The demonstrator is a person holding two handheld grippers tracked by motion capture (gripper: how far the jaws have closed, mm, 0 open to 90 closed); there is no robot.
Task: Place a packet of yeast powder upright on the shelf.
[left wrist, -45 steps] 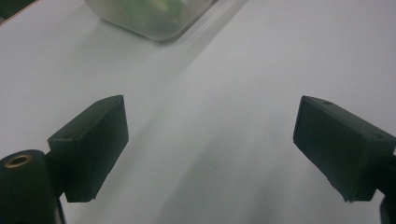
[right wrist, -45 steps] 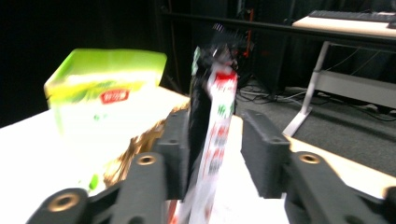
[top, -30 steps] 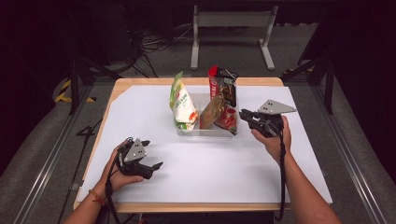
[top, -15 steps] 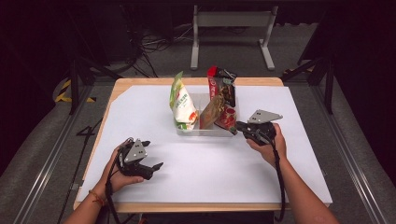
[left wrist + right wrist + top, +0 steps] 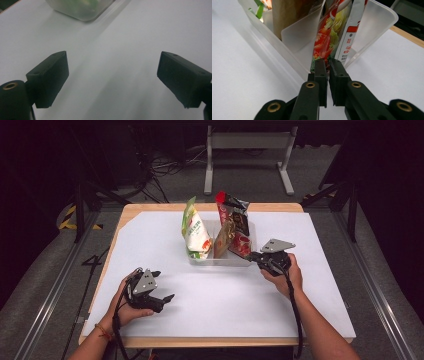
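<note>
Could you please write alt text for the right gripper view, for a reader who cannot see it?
The right claw, nearly shut, grips the bottom edge of a red snack bag standing in a clear plastic bin. A brown packet stands in the neighbouring compartment, all on a white table.

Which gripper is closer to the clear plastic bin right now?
Right. The right gripper sits at the clear plastic bin's near right corner, jaws shut by the red snack bag. The left gripper rests on the table well short of the bin, jaws open.
</note>
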